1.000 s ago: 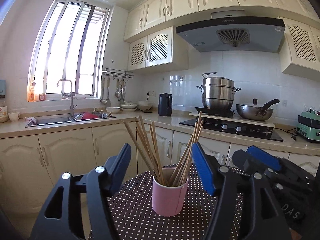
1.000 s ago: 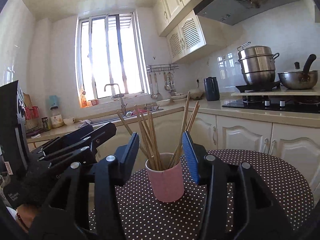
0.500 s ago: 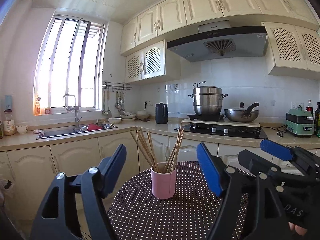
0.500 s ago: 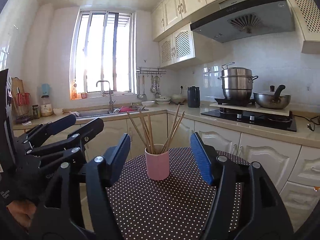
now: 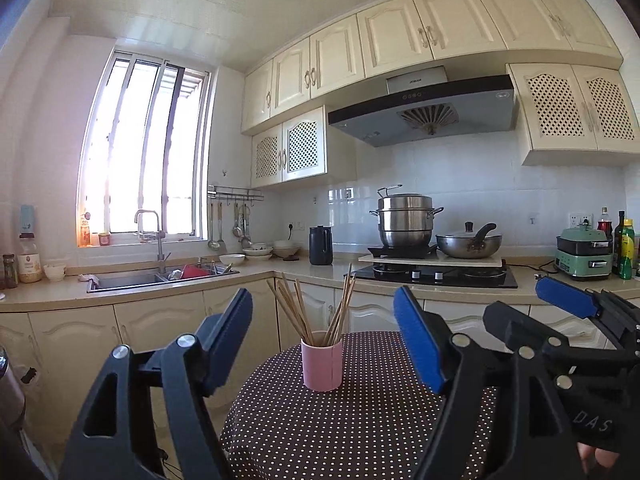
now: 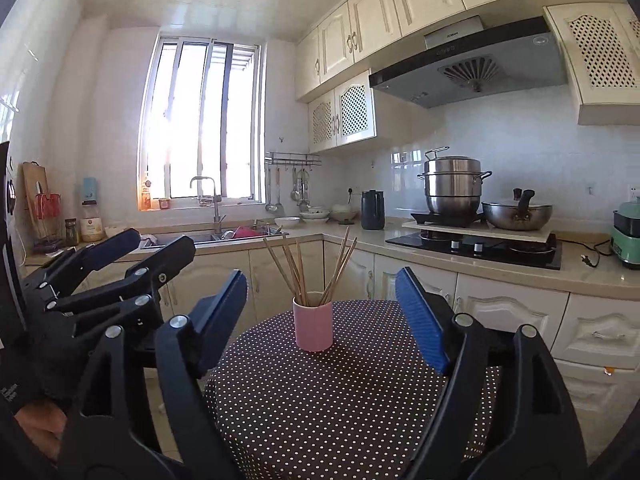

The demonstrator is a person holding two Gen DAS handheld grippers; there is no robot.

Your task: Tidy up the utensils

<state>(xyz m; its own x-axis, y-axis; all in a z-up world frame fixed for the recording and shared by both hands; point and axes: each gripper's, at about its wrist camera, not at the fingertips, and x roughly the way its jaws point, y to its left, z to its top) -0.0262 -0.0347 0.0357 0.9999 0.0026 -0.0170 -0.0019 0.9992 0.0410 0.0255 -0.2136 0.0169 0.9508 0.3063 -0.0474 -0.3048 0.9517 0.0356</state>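
Note:
A pink cup [image 5: 322, 364] [image 6: 313, 326] stands upright on a round table [image 5: 340, 432] [image 6: 340, 400] with a dark polka-dot cloth. Several wooden chopsticks [image 5: 296, 308] [image 6: 294, 268] fan out of it. My left gripper [image 5: 322, 296] [image 6: 156, 240] is open and empty, well short of the cup. Beside it on the right, my right gripper [image 6: 320, 278] [image 5: 532, 304] has its jaws opening, with nothing between them. Both point level at the cup from a distance.
Behind the table runs a kitchen counter with a sink [image 5: 160, 278], a black kettle [image 5: 320, 240] and a stove [image 5: 436, 274] carrying a steel pot and a pan. Cream cabinets [image 6: 508, 312] stand close behind the table. A green appliance [image 5: 584, 254] sits at the far right.
Both grippers have drawn back from the cup, which looks smaller and farther now. The right jaws have spread wider. The cup and chopsticks have stayed put.

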